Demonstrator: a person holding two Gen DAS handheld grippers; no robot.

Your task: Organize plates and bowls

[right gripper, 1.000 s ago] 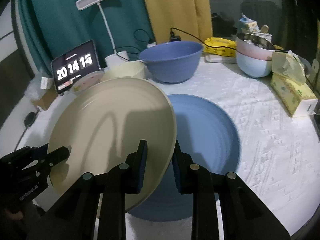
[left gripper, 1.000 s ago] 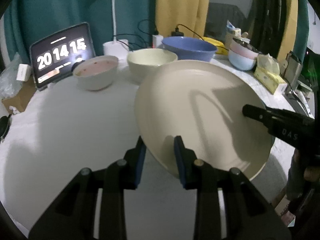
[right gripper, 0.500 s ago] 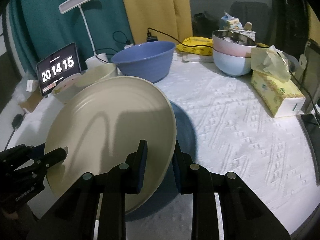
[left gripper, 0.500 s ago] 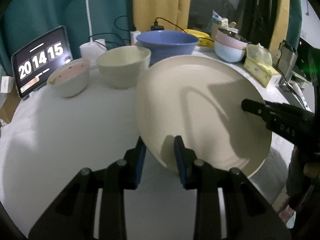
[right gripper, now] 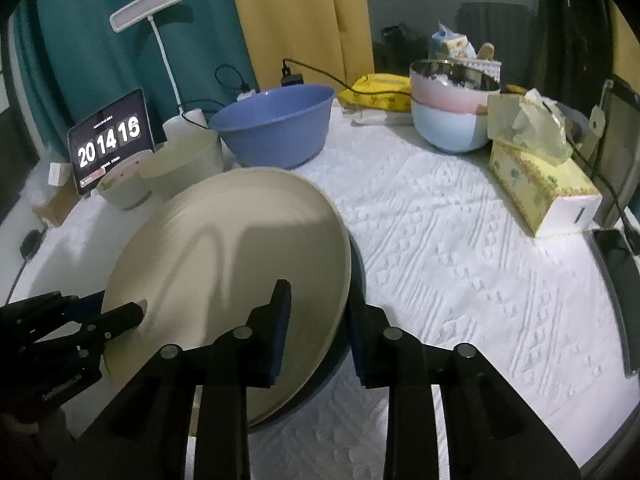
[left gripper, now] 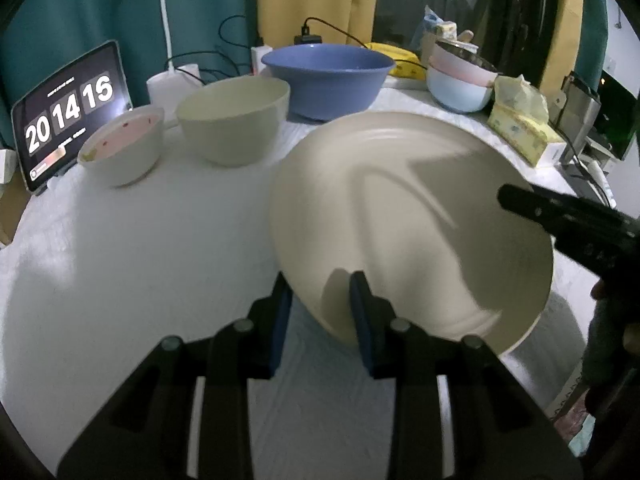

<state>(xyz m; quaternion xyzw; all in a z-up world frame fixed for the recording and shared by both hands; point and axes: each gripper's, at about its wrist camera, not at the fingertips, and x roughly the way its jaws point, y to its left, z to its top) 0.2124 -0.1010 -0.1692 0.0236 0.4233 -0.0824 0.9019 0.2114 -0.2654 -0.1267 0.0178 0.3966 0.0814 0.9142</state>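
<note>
The cream plate (right gripper: 228, 264) hangs tilted over the white embossed tablecloth (right gripper: 460, 264), its near rim between the jaws of both tools so neither edge drops. Your left gripper (left gripper: 320, 300) pinches its rim; your right gripper (right gripper: 318, 308) is opening around the opposite rim, likely easing it onto a dark plate edge (right gripper: 352, 280) showing just beneath. The plate is smooth, round, faintly ringed. The cream bowl (left gripper: 234, 124) and blue bowl (left gripper: 326, 76) wait behind.

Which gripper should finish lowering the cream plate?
Left, probably. The left gripper pinches the cream plate by its rim; the right gripper has the rim between its jaws, but they are opening.
</note>
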